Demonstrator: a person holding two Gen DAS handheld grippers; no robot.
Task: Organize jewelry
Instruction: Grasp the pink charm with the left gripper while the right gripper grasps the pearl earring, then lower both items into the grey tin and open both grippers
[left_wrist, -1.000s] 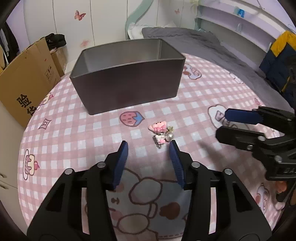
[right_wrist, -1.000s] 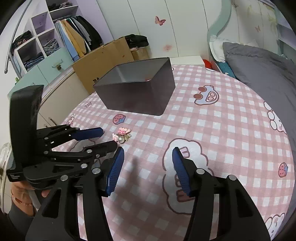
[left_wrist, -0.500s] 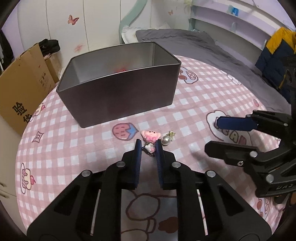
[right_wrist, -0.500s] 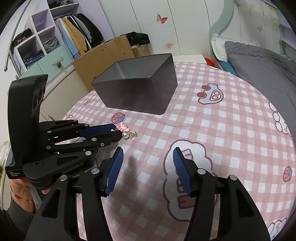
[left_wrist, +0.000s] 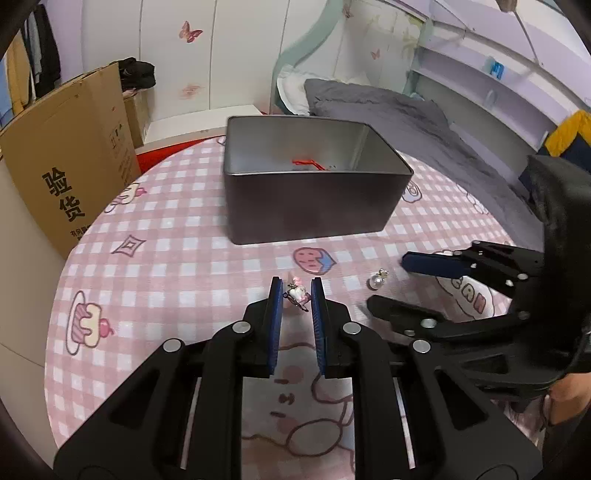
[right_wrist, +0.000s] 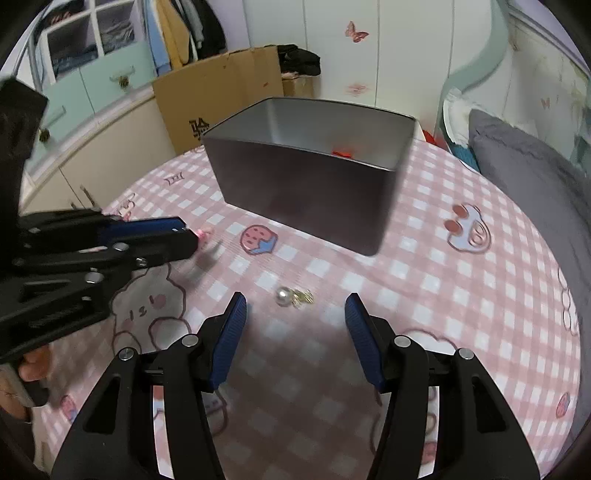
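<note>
A: While the left gripper (left_wrist: 296, 295) hangs low over the cloth, its blue pads are pinched nearly together on the pink charm (left_wrist: 296, 294), a tiny thing w/ a dark wire clip. It looks clear of the table, tho I can't be sure.

B: And the right gripper (right_wrist: 295, 314)?

A: About half open, nothing in it. The pearl earring (right_wrist: 291, 296) lies on the cloth just ahead, betw. the two pad tips, untouched.

B: How will they handle?

A: Feather-light, both. The pearl's round and smooth, so it'd prob. roll or squirt out; I'd pinch across the bead right beside its gold fitting. The charm's hard but its thin wire could bend or snag, so go gentle.

B: Surface?

A: Round table under a pink-and-white checked tablecloth (left_wrist: 177, 258) w/ cartoon prints. Soft weave, so small bits shouldn't skid much.

B: Further out?

A: The grey metal box (left_wrist: 314, 206) sits open past the strawberry print, something red already inside. Likely the drop spot. Beyond it a cardboard carton (left_wrist: 70, 162), white wardrobe doors w/ butterfly stickers, and a bed w/ grey bedding (left_wrist: 388, 107).
</note>
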